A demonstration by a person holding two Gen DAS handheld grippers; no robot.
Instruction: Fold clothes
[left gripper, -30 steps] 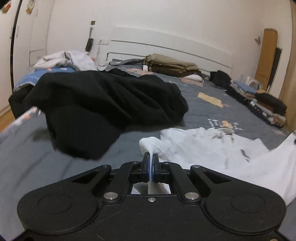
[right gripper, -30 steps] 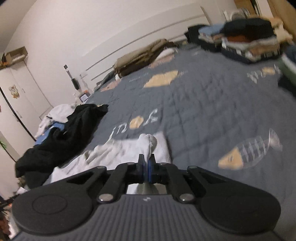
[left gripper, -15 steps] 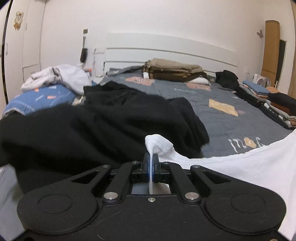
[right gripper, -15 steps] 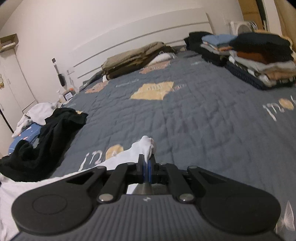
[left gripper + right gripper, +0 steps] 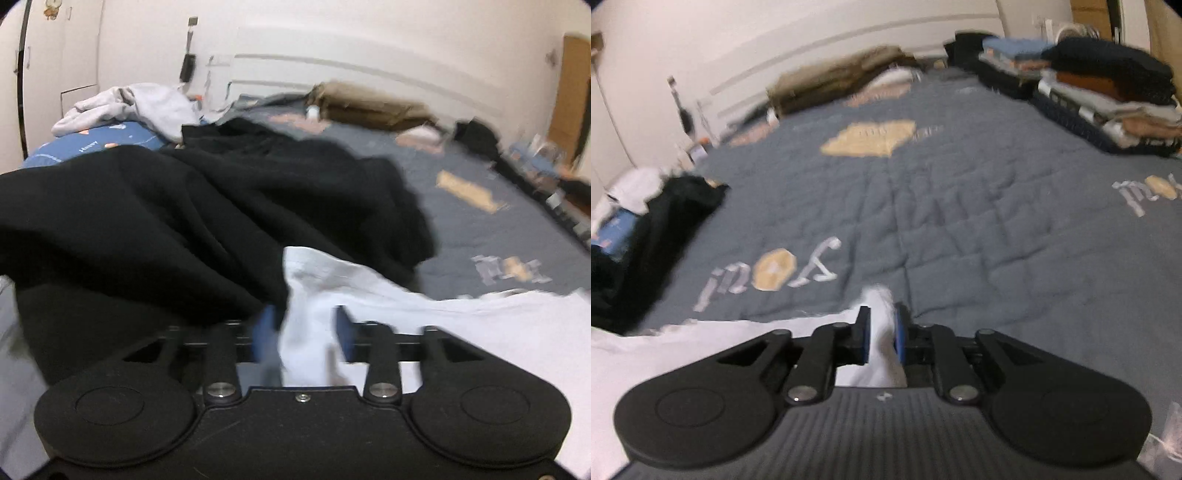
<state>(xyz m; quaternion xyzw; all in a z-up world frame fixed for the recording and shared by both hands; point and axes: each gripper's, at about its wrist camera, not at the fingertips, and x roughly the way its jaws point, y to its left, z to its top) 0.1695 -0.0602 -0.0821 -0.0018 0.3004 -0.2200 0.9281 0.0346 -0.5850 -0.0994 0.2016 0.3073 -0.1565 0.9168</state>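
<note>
A white garment [image 5: 461, 332] lies stretched flat across the near side of the grey quilt [image 5: 960, 221], spanning both views. One corner of it rises between the spread blue pads of my left gripper [image 5: 303, 332], which stands open around the cloth. In the right wrist view the white garment [image 5: 701, 350] runs off to the left, and its other corner sticks up between the pads of my right gripper [image 5: 882, 332], whose jaws stand slightly apart and open. Both views are motion-blurred.
A black clothes heap [image 5: 184, 221] lies just beyond the left gripper, with pale clothes [image 5: 140, 107] and a blue item [image 5: 92, 144] behind. Folded khaki clothing [image 5: 369, 107] sits by the headboard. Stacks of folded clothes [image 5: 1108, 92] line the quilt's right side.
Both grippers dropped toward the bed with the white garment stretched between them, then their jaws parted, the left wider than the right; the cloth corners are no longer pinched.
</note>
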